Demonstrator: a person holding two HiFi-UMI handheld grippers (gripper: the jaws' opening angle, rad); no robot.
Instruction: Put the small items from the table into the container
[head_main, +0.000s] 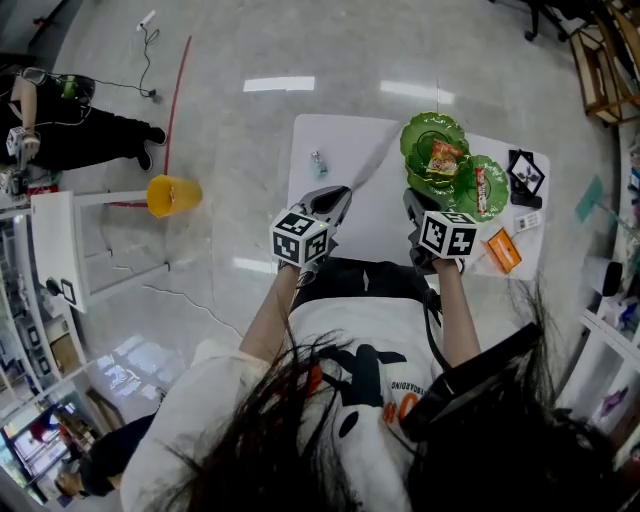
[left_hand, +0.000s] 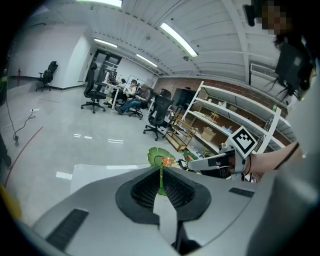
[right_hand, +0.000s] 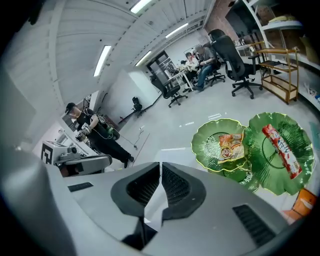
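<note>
Snack pack and red bar sit in green leaf dishes at table's far right, with orange packet and small clear item loose on it; left gripper and right gripper both clenched, empty, over near edge.

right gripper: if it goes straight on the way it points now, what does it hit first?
Most likely the bare white table just ahead of the right gripper. The green plates lie to the right of that line. Depth is hard to judge here.
</note>
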